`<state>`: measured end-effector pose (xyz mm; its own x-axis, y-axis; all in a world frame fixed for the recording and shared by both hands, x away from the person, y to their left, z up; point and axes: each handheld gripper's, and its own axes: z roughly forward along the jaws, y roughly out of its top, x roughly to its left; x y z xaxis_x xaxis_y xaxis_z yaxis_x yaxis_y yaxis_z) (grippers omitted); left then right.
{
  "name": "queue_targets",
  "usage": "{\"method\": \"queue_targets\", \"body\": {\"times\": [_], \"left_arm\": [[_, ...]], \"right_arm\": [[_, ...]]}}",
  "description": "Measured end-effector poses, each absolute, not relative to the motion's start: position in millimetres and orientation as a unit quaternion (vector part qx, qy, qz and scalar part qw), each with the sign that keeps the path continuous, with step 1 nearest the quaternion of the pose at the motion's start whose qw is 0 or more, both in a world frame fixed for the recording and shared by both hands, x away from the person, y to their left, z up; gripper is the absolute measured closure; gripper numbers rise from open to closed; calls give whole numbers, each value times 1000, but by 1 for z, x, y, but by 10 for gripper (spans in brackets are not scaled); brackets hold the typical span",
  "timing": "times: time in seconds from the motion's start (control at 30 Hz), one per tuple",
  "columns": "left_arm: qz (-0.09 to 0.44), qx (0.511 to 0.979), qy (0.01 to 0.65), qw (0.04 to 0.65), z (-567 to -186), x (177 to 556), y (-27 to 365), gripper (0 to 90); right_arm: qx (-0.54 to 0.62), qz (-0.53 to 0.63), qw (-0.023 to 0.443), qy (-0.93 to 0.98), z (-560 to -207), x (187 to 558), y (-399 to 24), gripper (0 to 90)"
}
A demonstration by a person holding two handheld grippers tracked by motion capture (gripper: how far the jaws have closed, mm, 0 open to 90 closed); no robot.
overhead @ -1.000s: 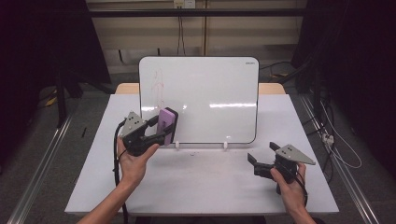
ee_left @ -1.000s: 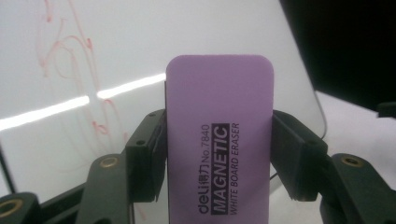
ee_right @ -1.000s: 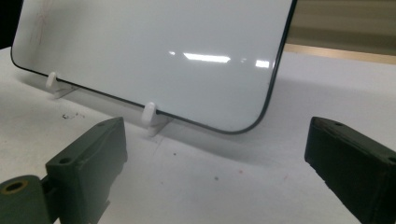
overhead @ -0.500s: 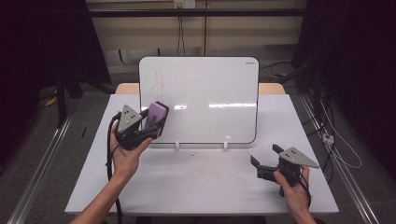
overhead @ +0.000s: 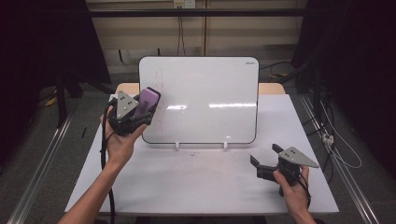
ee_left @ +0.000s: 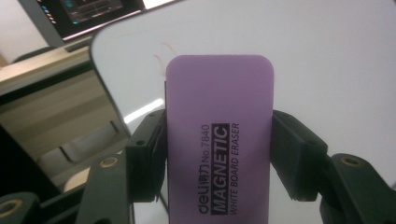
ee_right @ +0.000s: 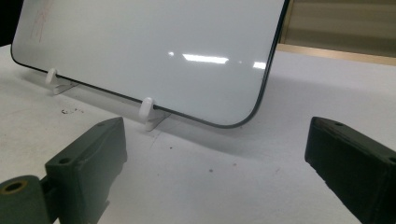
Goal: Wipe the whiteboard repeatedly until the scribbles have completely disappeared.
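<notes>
A purple eraser, printed "MAGNETIC WHITE BOARD ERASER", is clamped by its long sides between the two black jaws of the left gripper, standing upright out of them. It is held up at the left edge of a whiteboard, near the upper left corner, where faint reddish marks run down the white surface; in the left gripper view a few of them curl just above the eraser's top edge. Whether the eraser's wiping face actually touches the board cannot be told from these views. The whiteboard stands nearly upright on two small white clips on a white counter, which carries a scatter of dark specks in front of the board. The right gripper rests low on the counter near the board's lower right corner, well apart from the eraser, its jaws wide open and holding nothing. The work in hand looks like wiping off the marks — to do it well, the eraser's face should lie flat on the board with even, light pressure, moving down along the marks, since a hard push could tip the board back off its clips.
</notes>
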<state>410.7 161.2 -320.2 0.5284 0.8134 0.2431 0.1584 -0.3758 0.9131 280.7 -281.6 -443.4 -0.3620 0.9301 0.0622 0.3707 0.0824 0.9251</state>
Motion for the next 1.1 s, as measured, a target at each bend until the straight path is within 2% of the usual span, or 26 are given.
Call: {"method": "queue_targets", "body": {"times": [0.17,0.77,1.1], "left_arm": [[391,747,332,423,-314,430,159,413],[416,738,362,388,-298,494,149,413],[435,760,348,335,-310,506,126,414]], "right_arm": [[480,476,291,677,-443,281,-281,53],[487,475,286,675,-446,282,-282,53],[490,477,284,672,-446,283,-284,54]]}}
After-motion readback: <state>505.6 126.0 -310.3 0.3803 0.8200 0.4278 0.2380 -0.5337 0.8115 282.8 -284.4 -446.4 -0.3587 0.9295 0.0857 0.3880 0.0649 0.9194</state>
